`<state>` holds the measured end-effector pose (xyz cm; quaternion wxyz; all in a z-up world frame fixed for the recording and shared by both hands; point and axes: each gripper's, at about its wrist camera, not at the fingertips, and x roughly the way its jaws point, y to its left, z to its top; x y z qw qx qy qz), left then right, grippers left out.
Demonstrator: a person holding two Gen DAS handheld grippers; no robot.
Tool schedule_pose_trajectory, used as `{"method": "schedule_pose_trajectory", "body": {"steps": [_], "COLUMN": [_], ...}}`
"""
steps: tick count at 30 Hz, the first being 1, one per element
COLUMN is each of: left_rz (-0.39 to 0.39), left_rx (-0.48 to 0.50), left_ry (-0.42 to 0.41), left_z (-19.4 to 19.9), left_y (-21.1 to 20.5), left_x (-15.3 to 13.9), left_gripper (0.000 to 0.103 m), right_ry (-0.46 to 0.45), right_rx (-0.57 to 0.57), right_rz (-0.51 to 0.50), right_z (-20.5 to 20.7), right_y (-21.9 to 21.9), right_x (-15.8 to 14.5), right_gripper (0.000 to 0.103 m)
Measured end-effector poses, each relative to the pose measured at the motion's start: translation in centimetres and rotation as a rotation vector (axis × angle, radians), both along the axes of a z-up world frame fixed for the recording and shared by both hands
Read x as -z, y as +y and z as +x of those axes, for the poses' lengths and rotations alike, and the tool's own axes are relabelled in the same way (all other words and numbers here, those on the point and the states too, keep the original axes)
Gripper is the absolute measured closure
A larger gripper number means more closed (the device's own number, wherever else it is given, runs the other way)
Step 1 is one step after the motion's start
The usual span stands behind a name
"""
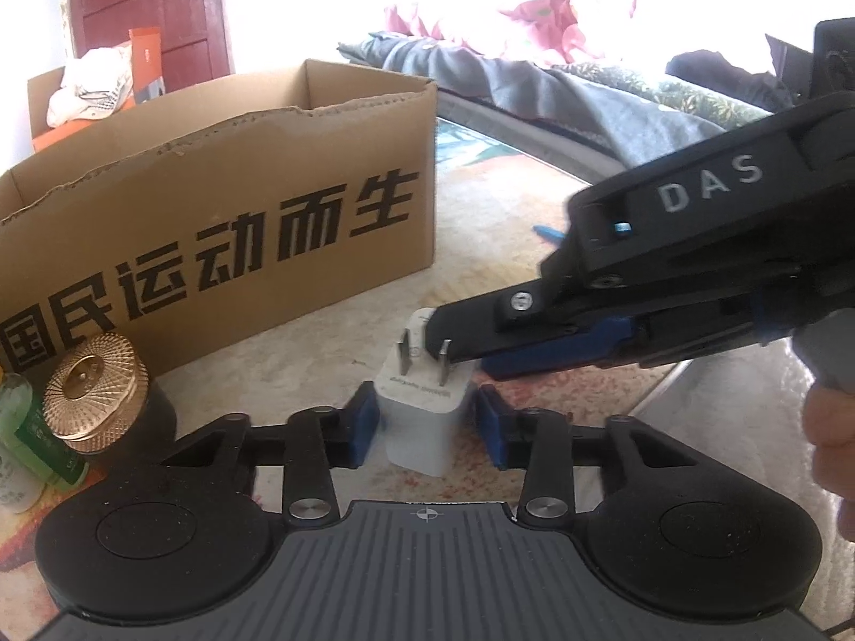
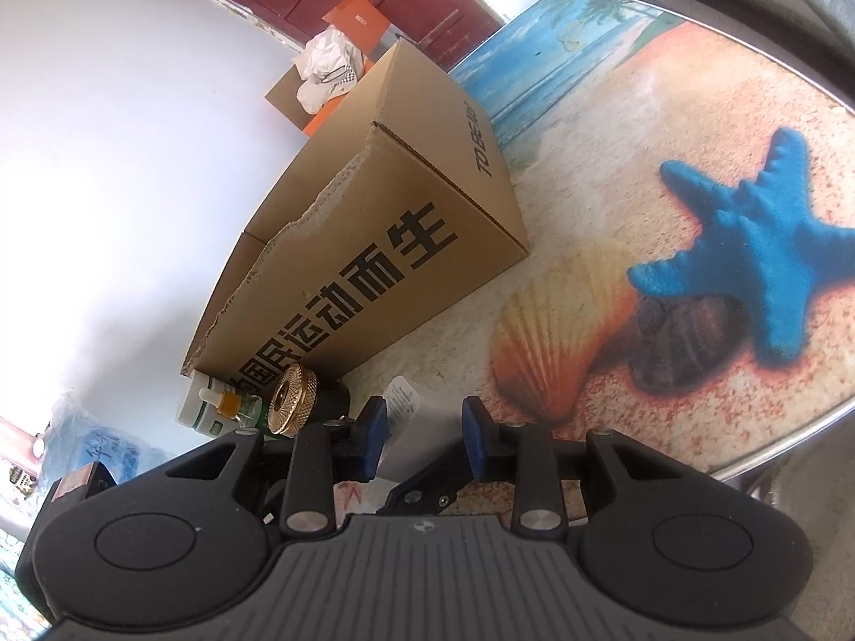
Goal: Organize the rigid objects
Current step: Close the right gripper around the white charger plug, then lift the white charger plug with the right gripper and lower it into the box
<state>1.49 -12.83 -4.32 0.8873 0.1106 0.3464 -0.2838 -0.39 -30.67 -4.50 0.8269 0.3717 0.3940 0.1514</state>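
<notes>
A white charger plug (image 1: 422,427) stands tilted between the blue pads of my left gripper (image 1: 427,422), prongs up, and both pads press on its sides. My right gripper (image 1: 459,352) comes in from the right, rolled on its side. Its upper black finger lies across the prong face, and its lower blue-padded finger sits beside the charger. In the right wrist view the right gripper (image 2: 425,427) has its jaws apart, with only a white edge of the charger (image 2: 403,406) by the left pad. An open cardboard box (image 1: 240,203) (image 2: 385,245) stands behind.
A black jar with a gold lid (image 1: 96,390) (image 2: 291,400) and green bottles (image 1: 32,427) (image 2: 214,406) stand by the box's near corner. The table (image 2: 668,107) carries a beach print with a starfish. A hand (image 1: 833,438) is at the right edge. Bedding lies beyond the table.
</notes>
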Motion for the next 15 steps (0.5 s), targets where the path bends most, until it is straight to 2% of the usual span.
{"method": "schedule_pose_trajectory", "body": {"steps": [5,7,15], "left_rz": [0.004,0.001,-0.014], "left_rx": [-0.016,-0.023,-0.033], "left_ry": [-0.008,-0.017,-0.007], "left_z": [0.02,-0.06,-0.07], "left_y": [-0.38,-0.32,0.03], "left_x": [-0.03,-0.12,-0.32], "left_gripper": [0.069,0.077,0.077], "right_ry": [0.002,0.002,-0.002], "right_rx": [0.000,-0.004,-0.007], "right_rz": [0.005,0.009,-0.006], "right_z": [0.05,0.12,0.06], "right_y": [0.16,0.33,0.80], "right_x": [0.04,0.02,-0.32], "right_gripper": [0.069,0.069,0.069]}}
